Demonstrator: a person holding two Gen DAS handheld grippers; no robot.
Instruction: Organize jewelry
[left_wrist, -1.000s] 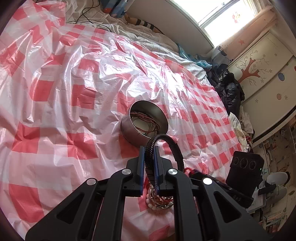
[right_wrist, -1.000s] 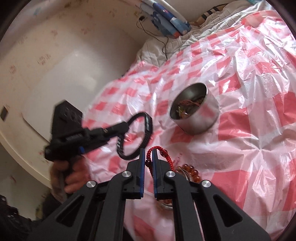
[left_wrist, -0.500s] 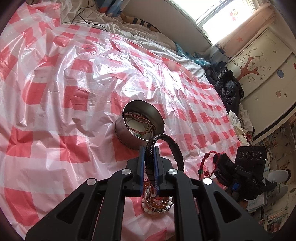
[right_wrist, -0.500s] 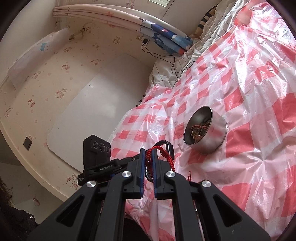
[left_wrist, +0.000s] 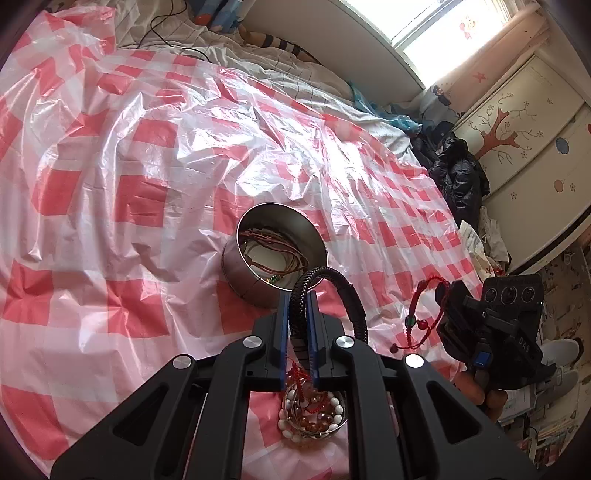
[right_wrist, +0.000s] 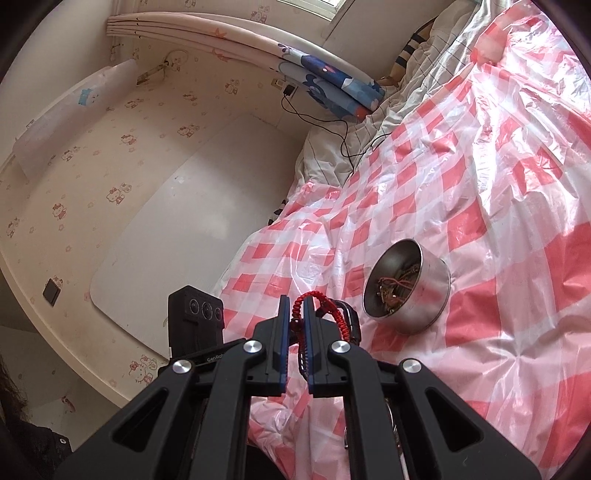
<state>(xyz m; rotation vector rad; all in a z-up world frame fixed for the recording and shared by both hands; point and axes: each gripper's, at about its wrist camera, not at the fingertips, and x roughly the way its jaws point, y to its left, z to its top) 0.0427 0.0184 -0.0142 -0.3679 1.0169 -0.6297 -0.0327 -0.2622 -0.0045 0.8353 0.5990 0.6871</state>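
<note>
The tin (left_wrist: 275, 254) sat upright on the checked sheet (left_wrist: 110, 206), its mouth uncovered, cords (left_wrist: 277, 251) coiled inside, and bare sheet lay all round it out to the far side. Just short of the tin's near rim, the left gripper (left_wrist: 298, 325) was pinching a black bracelet (left_wrist: 328, 291), fingers pressed onto the braid, the loop arching up right of the tin and level with its rim. Nearer than the tin, under that gripper, a beaded pile (left_wrist: 314, 410) lay on the sheet. Right of the tin and well apart, the right gripper (right_wrist: 295, 325) was clamped on a red bracelet (right_wrist: 325, 306), which dangled with its beads off the sheet. Seen from the right wrist, the tin (right_wrist: 406, 288) stood beyond and right of the fingers, with open sheet (right_wrist: 498, 184) past it. Compared with a second earlier, the right gripper had lifted clear of the pile and swung out to the tin's right, while the left grip on the black bracelet was unchanged and the tin had not moved.
</note>
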